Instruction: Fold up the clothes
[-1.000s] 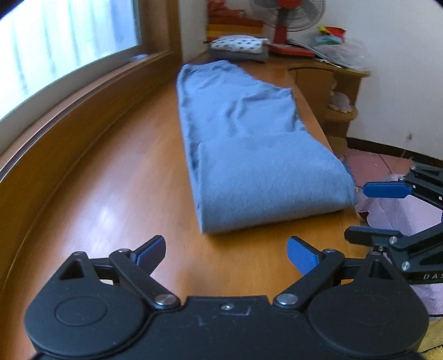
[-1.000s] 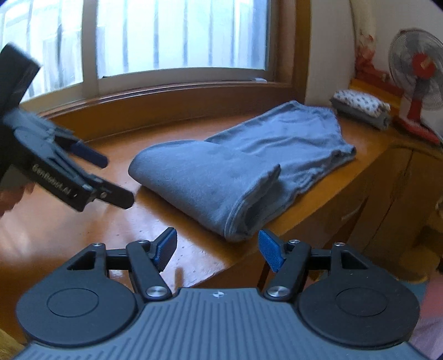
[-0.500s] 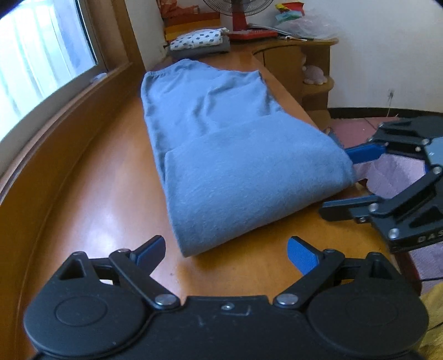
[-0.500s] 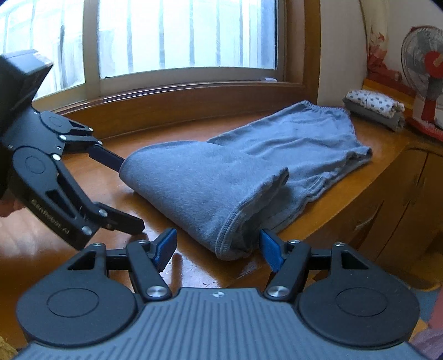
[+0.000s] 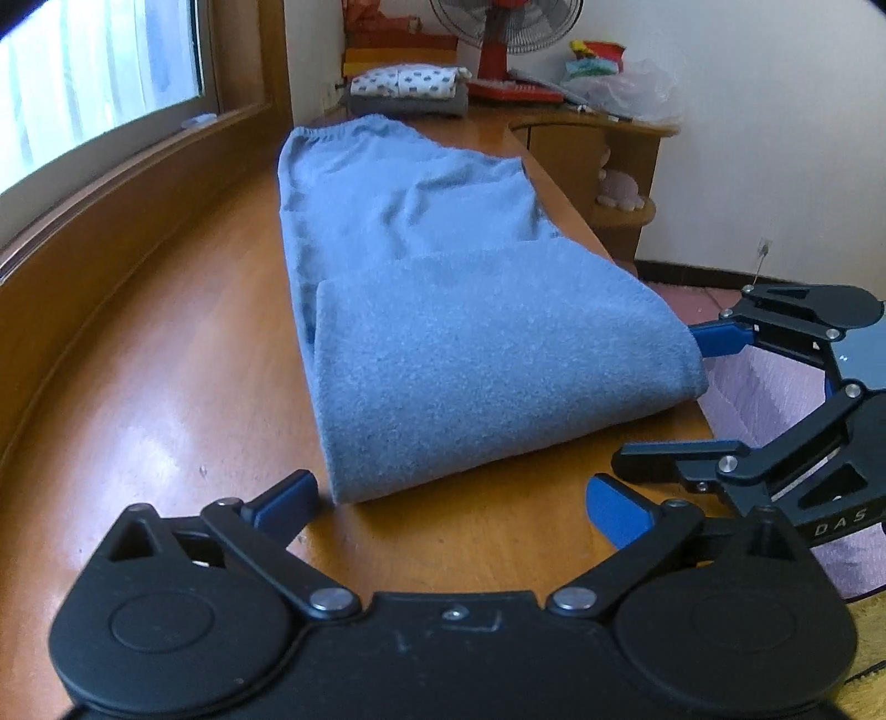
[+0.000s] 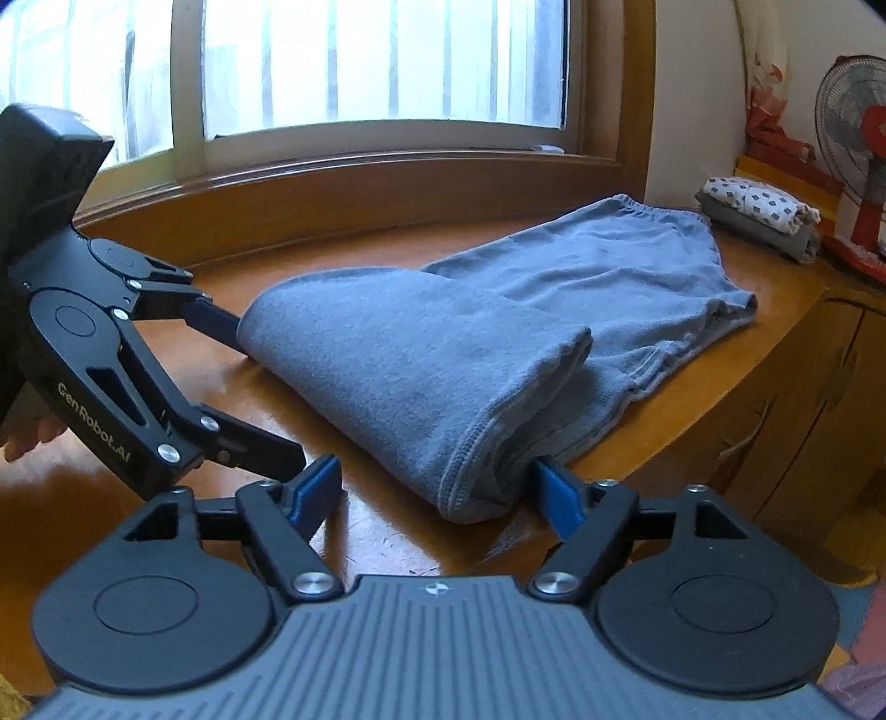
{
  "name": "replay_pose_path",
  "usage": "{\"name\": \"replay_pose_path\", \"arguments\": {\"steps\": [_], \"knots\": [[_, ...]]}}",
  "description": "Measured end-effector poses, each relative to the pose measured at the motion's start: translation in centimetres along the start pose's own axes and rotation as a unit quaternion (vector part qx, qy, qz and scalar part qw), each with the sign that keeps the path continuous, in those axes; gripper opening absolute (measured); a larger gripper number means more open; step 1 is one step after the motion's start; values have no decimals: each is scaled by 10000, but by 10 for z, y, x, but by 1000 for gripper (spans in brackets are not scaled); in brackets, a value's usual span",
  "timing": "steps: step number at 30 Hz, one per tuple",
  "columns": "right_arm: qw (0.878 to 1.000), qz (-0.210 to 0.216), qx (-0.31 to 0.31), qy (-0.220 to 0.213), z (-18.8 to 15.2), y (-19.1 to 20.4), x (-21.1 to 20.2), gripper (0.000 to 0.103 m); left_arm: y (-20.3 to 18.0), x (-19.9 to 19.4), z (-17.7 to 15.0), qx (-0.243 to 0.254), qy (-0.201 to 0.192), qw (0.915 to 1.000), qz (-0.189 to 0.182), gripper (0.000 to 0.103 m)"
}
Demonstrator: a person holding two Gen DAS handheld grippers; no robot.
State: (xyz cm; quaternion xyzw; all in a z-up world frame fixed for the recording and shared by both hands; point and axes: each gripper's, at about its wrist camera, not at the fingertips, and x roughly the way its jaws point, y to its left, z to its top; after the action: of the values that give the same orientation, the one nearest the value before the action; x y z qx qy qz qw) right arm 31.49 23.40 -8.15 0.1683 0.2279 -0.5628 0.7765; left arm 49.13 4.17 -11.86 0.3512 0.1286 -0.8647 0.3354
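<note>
A blue-grey garment (image 5: 443, 310) lies lengthwise on the wooden window-side counter (image 5: 166, 387), its near end folded back over itself into a thick fold (image 6: 410, 365). My left gripper (image 5: 448, 498) is open at the fold's near left corner, jaws astride it. My right gripper (image 6: 437, 493) is open with the fold's near right corner between its blue pads (image 6: 554, 493). Each gripper shows in the other's view: the right one (image 5: 675, 399) at the cloth's right edge, the left one (image 6: 238, 382) at its left edge.
A folded polka-dot cloth on a grey one (image 5: 407, 88) lies at the counter's far end by a red fan (image 5: 504, 50). The window sill (image 6: 360, 166) runs along the far side. The counter edge drops to cabinets (image 6: 803, 415) on the right.
Both grippers have moved in toward the folded near end of the garment and now straddle its two corners. Both stay open. The garment has not moved.
</note>
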Motion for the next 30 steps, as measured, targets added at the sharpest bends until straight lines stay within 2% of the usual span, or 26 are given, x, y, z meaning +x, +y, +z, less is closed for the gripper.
{"name": "replay_pose_path", "arguments": {"steps": [4,5,6,11,13,15,19,20,21,22,23,24,26,27,30], "knots": [[9999,59,12,92,2,0,2,88,0,-1,-2,20,-59,10000,15,103],[9999,53,20,120,2,1,2,93,0,-1,-1,0,-45,10000,39,103],[9999,47,28,148,2,1,3,103,0,-1,-1,-15,-38,10000,55,103],[9994,-90,154,303,3,0,4,103,0,-2,-5,10,-185,9998,70,103],[9987,-83,363,342,2,-7,3,99,0,-2,-5,33,-211,9997,72,103],[9992,-93,285,265,2,-6,2,83,1,0,-2,12,-143,9999,87,103],[9998,-114,123,108,2,-6,1,78,3,4,6,-15,-101,9992,389,101],[9999,-119,83,69,2,-6,0,75,4,4,8,39,-119,9991,412,98],[9999,-125,42,30,2,-6,0,69,5,5,10,83,-142,9992,357,85],[9999,-130,2,-9,2,-5,-1,66,6,4,11,120,-172,9994,280,64],[9999,-135,-39,-48,2,-5,-1,60,7,4,13,157,-201,9995,203,56],[9998,-140,-79,-87,2,-5,-1,54,7,2,13,151,-204,9996,135,51],[9996,-151,-160,-165,2,-5,-2,51,6,-7,12,77,-170,9998,14,44],[9993,-172,-250,-199,2,-3,0,46,5,-11,12,40,-153,9999,-46,38],[9987,-140,-439,-224,3,2,0,32,3,-24,10,-70,-103,9997,-228,35]]}}
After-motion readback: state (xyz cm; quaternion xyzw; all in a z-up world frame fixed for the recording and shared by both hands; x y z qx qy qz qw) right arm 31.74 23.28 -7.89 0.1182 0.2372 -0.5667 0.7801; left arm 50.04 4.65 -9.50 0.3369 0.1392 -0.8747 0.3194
